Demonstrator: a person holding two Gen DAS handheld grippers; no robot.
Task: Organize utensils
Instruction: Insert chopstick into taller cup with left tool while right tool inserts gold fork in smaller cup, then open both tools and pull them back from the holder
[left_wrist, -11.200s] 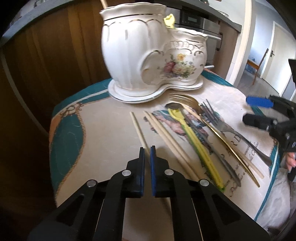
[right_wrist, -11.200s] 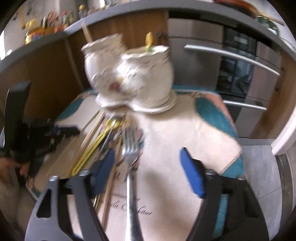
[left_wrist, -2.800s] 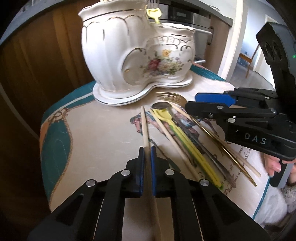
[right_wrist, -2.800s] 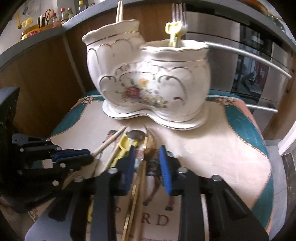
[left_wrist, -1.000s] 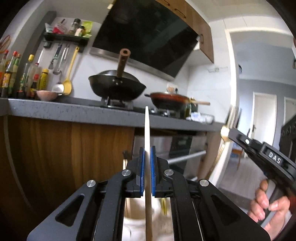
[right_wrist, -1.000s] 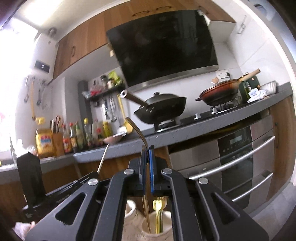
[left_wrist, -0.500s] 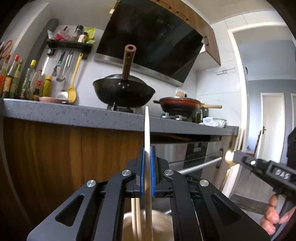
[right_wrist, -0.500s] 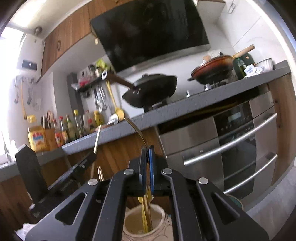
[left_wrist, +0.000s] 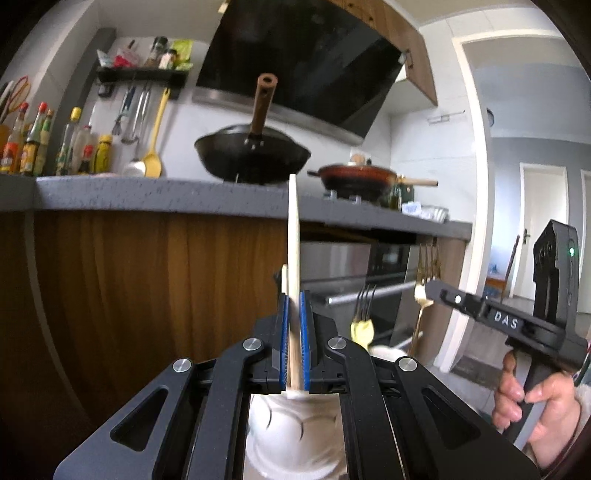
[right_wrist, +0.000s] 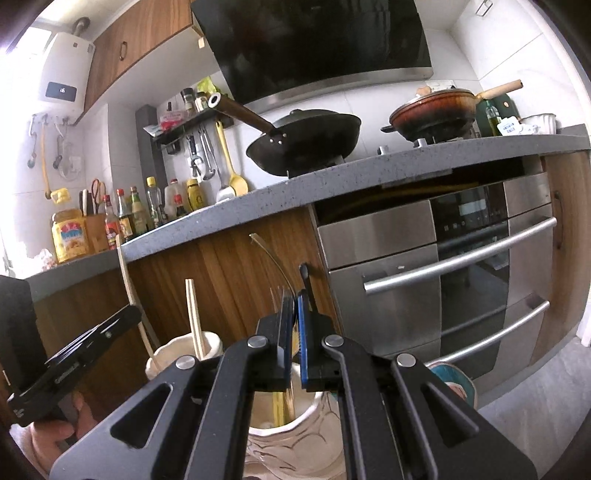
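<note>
a grey speckled counter (right_wrist: 332, 177) runs across the kitchen over wood-fronted cabinets (left_wrist: 155, 280), with a black wok (left_wrist: 253, 158) and a red pan (left_wrist: 356, 175) on the hob, bottles (right_wrist: 122, 218) lined up at the left, a dark hood (right_wrist: 314, 40) above and a steel oven (right_wrist: 461, 266) below. the left gripper (left_wrist: 293, 343) has its jaws clamped on a pale chopstick (left_wrist: 293, 236) held upright over the taller side of the white ceramic holder (left_wrist: 291, 428). the right gripper (right_wrist: 293, 332) is pinched tight on a gold fork (left_wrist: 424, 288), its handle down in the lower pot (right_wrist: 295, 443) beside a silver fork (left_wrist: 364, 299). compared with a second ago both grippers sit lower, and the holder's rims have come up into view.
</note>
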